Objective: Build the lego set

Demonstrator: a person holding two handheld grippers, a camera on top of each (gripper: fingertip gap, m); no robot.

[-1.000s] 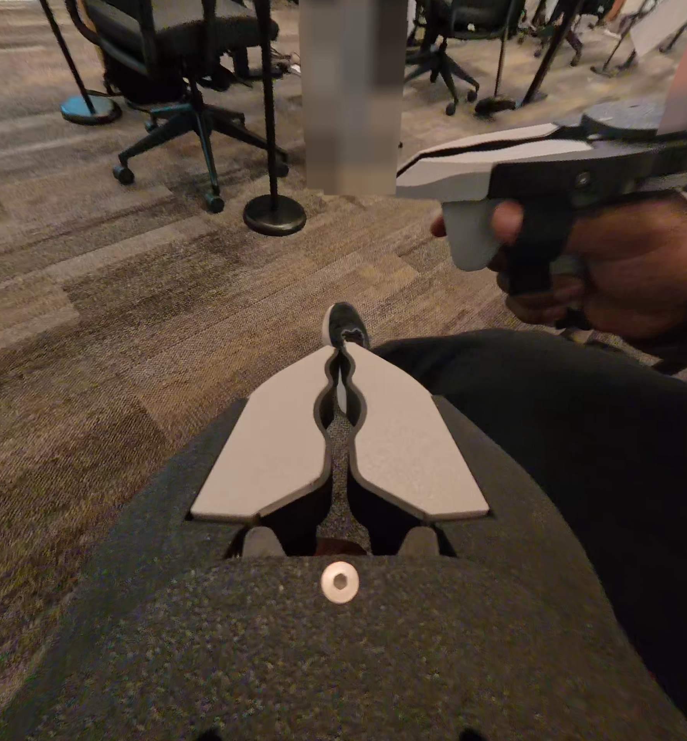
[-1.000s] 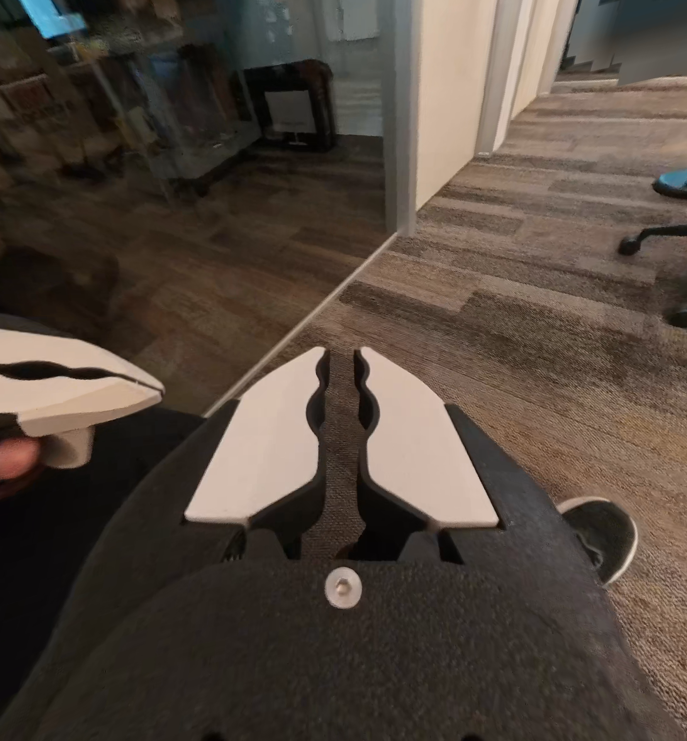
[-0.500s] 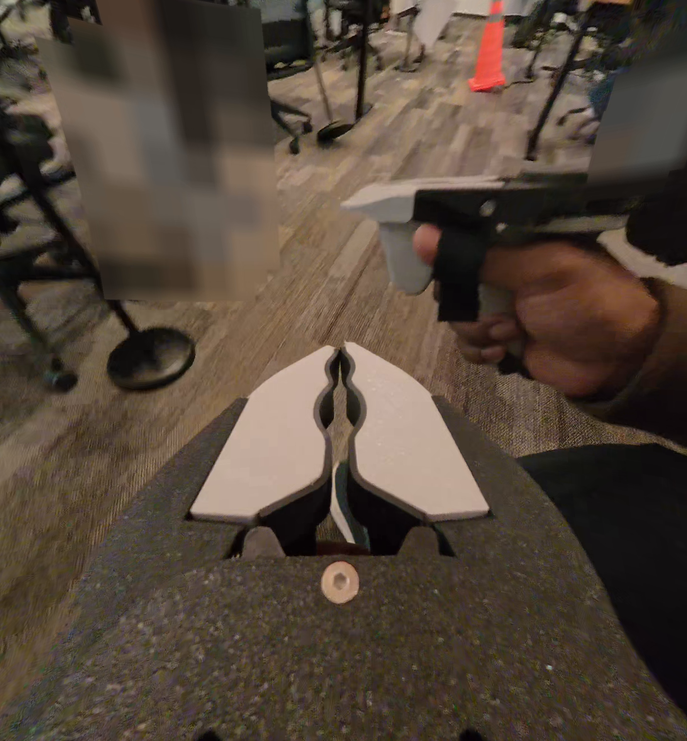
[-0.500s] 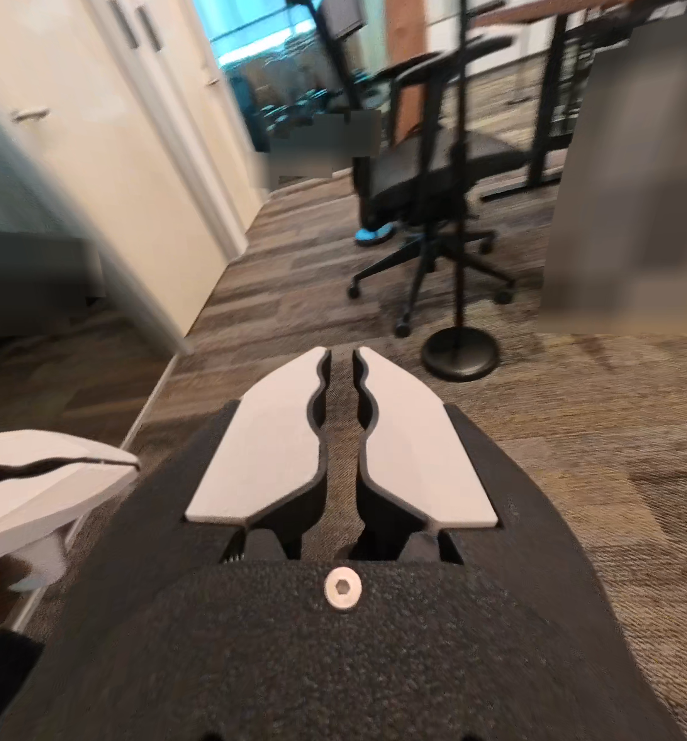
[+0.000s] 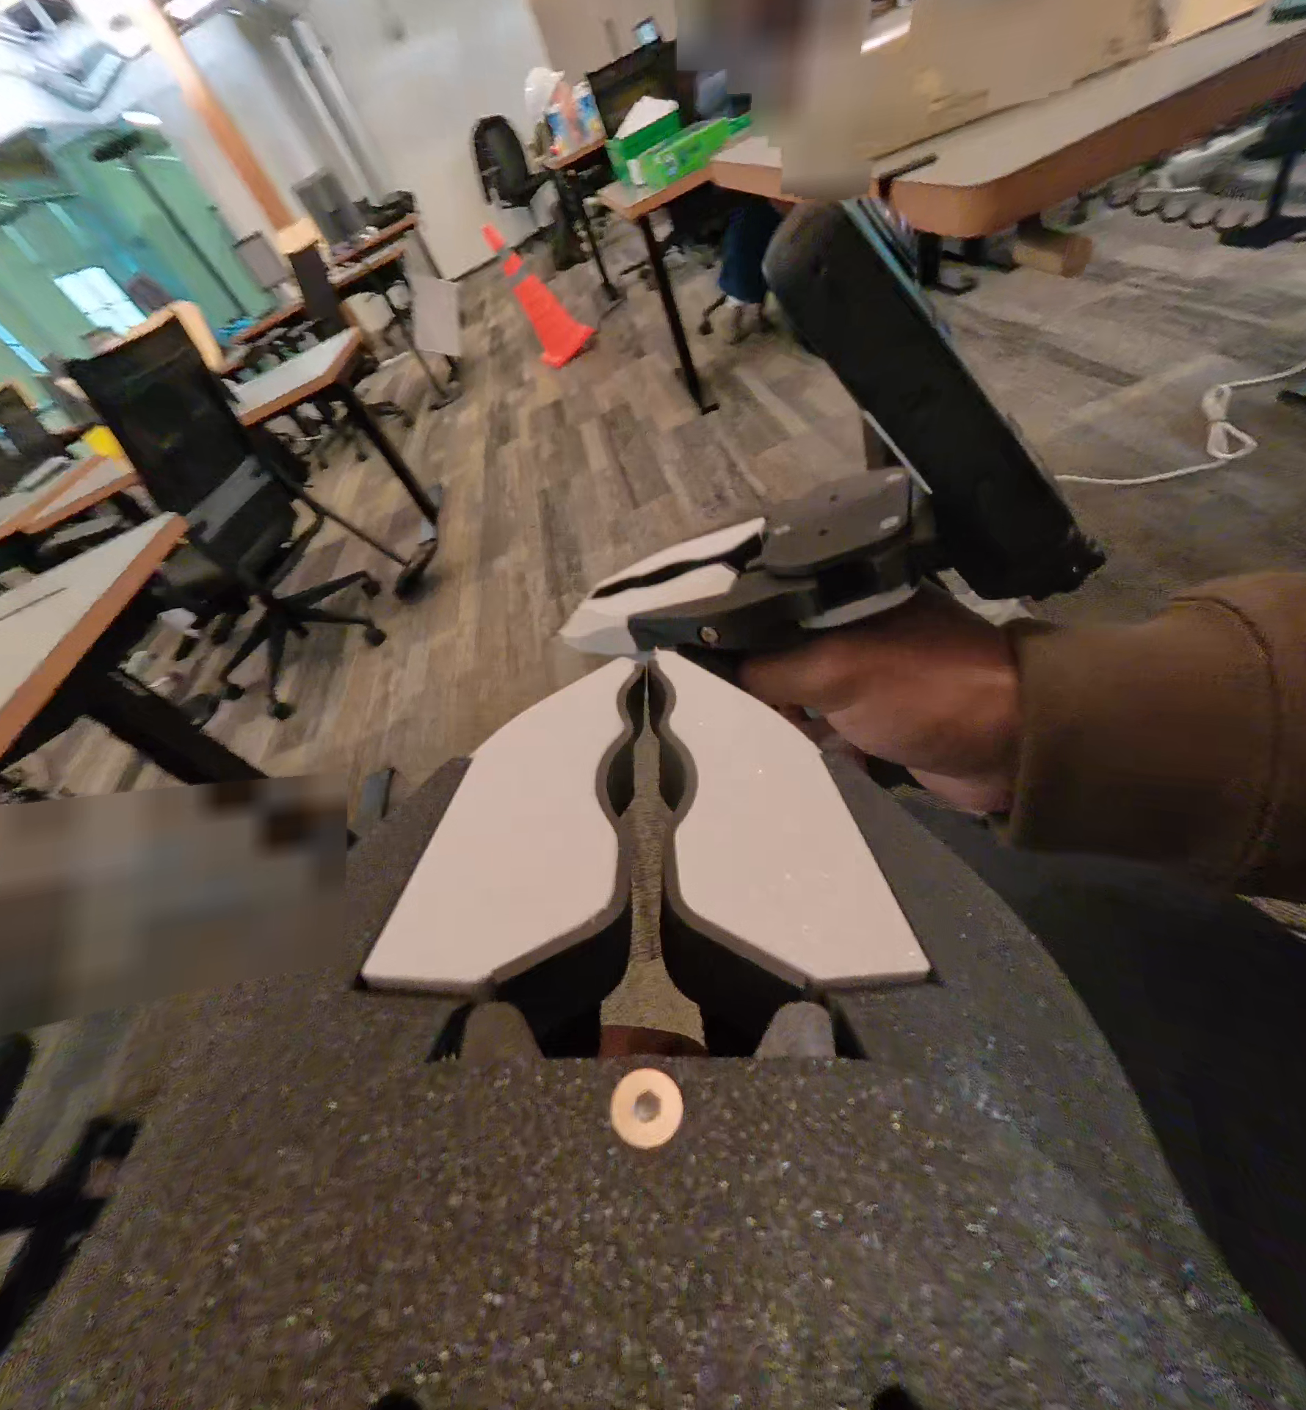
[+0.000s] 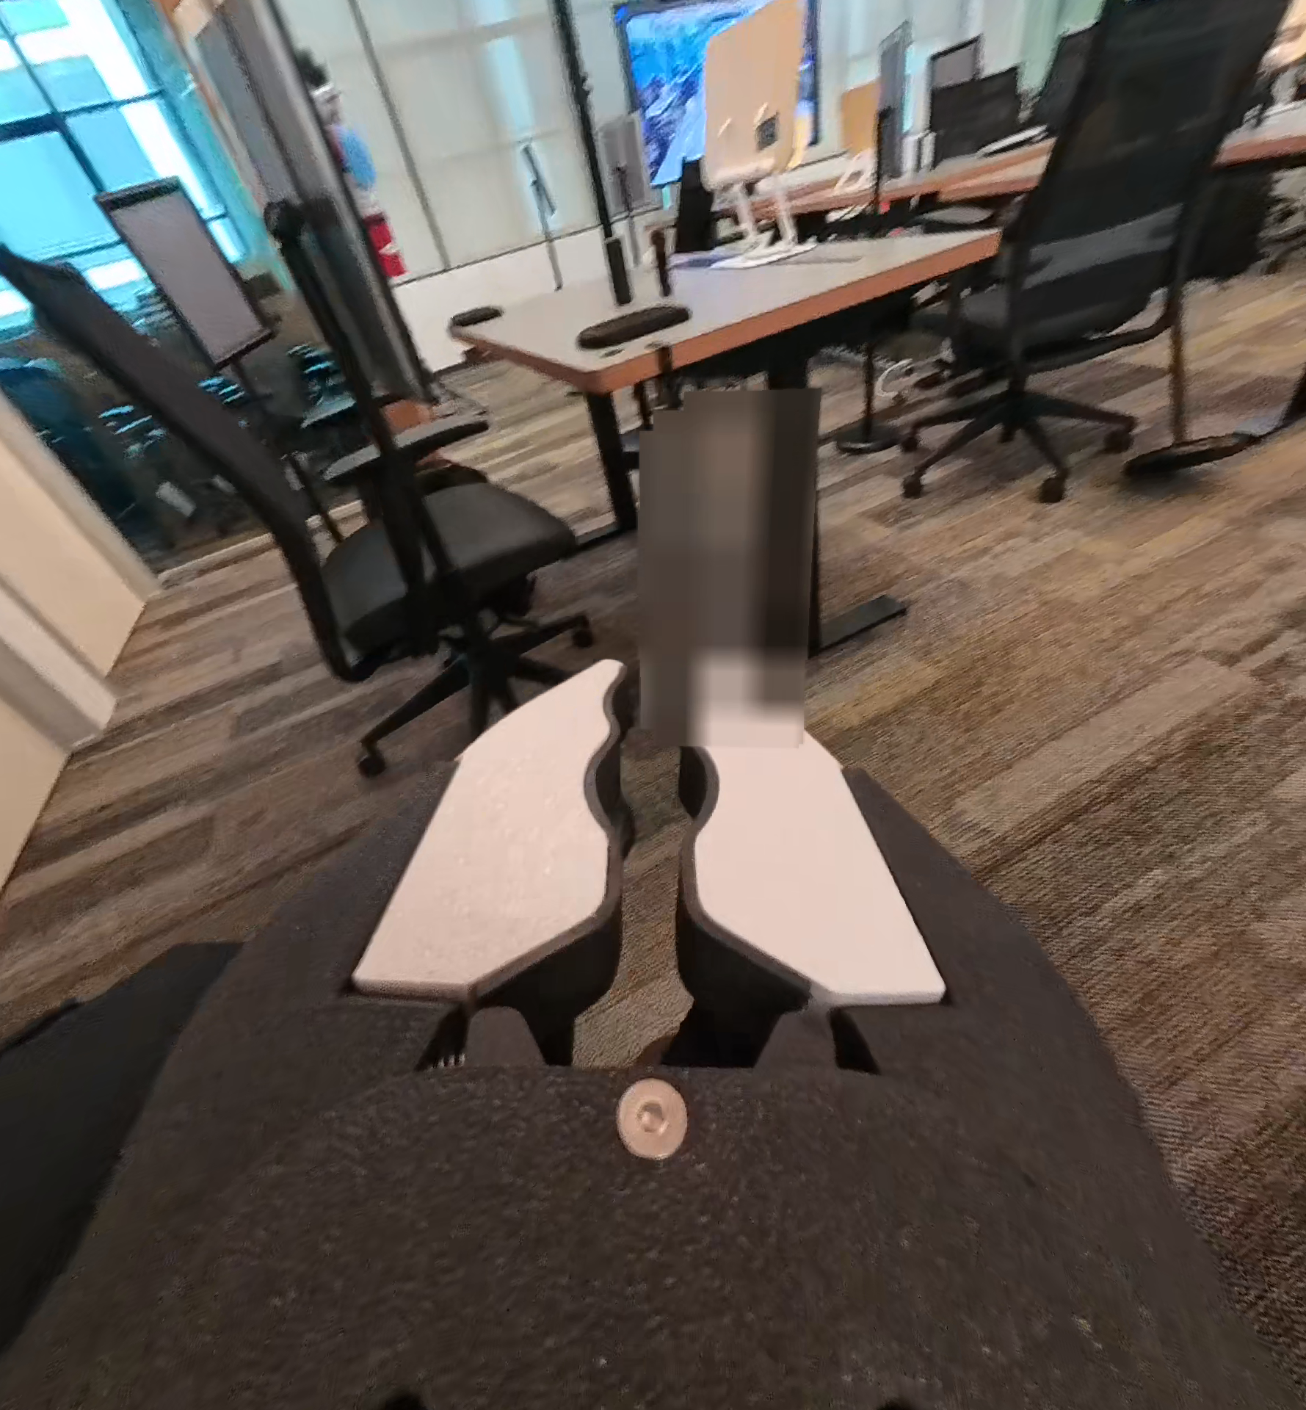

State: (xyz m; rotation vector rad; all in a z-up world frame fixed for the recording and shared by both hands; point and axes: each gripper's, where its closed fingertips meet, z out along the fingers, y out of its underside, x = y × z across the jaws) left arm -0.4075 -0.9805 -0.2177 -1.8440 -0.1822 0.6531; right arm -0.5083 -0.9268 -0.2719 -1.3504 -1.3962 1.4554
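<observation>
My left gripper (image 5: 646,665) is raised over an open-plan office floor, its white fingers (image 5: 527,839) pressed together at the tips with nothing between them. Just beyond those tips my right hand (image 5: 886,702), in a brown sleeve (image 5: 1168,732), holds the right gripper (image 5: 604,622), which points left across the left wrist view. In its own view the right gripper (image 6: 653,690) stands slightly parted and empty, one tip hidden behind a blurred patch. Ahead stand a black office chair (image 6: 436,549) and a wood-edged desk (image 6: 726,313) on striped brown carpet (image 6: 1092,687). An orange traffic cone (image 5: 546,313) stands in the aisle between desks. No lego set shows in either view.
</observation>
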